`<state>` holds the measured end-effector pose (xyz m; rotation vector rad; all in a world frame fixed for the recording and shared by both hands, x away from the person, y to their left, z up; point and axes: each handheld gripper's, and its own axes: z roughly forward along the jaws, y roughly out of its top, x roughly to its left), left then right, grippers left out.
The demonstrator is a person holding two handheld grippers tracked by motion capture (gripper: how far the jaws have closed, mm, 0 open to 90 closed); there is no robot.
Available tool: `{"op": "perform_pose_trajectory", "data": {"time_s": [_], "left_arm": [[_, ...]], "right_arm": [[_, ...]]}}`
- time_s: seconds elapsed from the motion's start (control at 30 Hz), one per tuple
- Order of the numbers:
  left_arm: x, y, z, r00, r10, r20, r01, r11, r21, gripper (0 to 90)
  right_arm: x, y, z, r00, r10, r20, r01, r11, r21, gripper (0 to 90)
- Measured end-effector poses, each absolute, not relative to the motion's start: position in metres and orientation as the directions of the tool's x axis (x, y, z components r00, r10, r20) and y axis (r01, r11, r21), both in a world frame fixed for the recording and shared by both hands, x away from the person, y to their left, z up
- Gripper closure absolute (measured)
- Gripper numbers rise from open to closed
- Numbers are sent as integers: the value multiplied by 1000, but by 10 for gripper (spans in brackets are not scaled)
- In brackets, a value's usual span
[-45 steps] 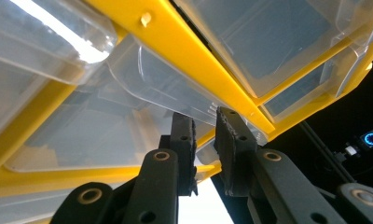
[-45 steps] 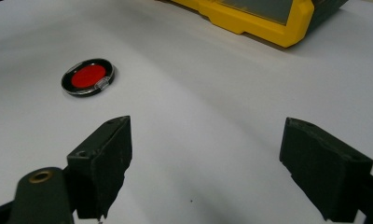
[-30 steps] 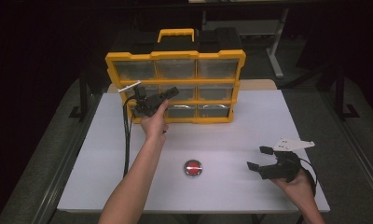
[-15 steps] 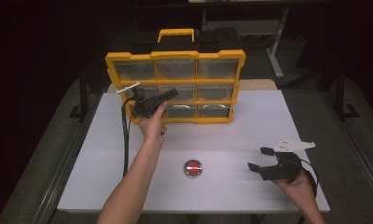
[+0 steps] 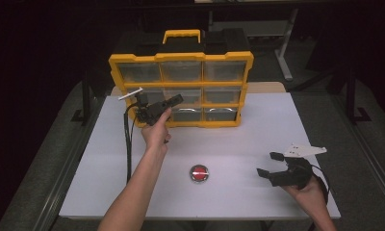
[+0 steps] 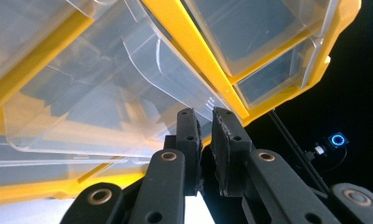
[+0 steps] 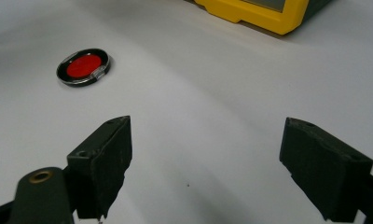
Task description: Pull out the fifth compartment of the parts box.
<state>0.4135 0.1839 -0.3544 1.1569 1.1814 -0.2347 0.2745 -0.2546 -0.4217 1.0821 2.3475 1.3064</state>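
White table (image 5: 258, 130) in a dark room bears a yellow organizer (image 5: 181, 89); left gripper (image 6: 204, 122) clenched at its clear drawer (image 6: 128, 88), right gripper (image 7: 205, 163) released

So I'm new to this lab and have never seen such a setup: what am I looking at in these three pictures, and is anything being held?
There is no robot here: a person holds a hand tool with two black jaws in each hand. The high view looks down on a white table. The other two pictures come from small cameras riding on each tool, looking along its jaws.

On the table stands a yellow drawer box with clear plastic drawers, and nearer the person lies a small round red-topped container.

The left gripper is up at the box. Its own view shows its jaws nearly together at the lip of a clear drawer; whether they pinch it I cannot tell. The right gripper rests low over the table, jaws wide apart, holding nothing.
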Motion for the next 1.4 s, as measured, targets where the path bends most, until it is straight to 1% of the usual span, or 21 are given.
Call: {"op": "perform_pose_trajectory", "data": {"time_s": [0.77, 1.0, 1.17, 1.2, 1.27, 1.3, 1.33, 1.4], "left_arm": [[394, 189, -353, 447, 394, -803, 687, 424, 590, 815], [387, 189, -352, 467, 396, -791, 681, 410, 607, 815], [386, 191, -353, 486, 420, -767, 663, 394, 636, 823], [384, 190, -353, 506, 440, -742, 641, 385, 664, 815], [383, 189, -352, 514, 448, -731, 639, 369, 675, 755], [383, 189, -352, 514, 448, -731, 639, 369, 675, 735], [382, 188, -352, 527, 462, -713, 629, 352, 693, 735], [378, 189, -349, 540, 488, -686, 618, 323, 716, 692]], "right_arm": [[274, -255, -424, -690, 710, 140, 497, 323, 805, 159], [275, -253, -426, -696, 705, 138, 499, 336, 799, 159], [276, -252, -426, -697, 703, 140, 498, 335, 800, 159], [277, -250, -427, -699, 701, 142, 501, 338, 796, 159], [276, -250, -427, -701, 699, 140, 502, 345, 793, 158], [276, -250, -427, -701, 699, 140, 502, 345, 793, 158], [276, -250, -427, -703, 698, 139, 499, 345, 795, 159], [276, -251, -426, -701, 700, 140, 500, 342, 796, 159]]}}
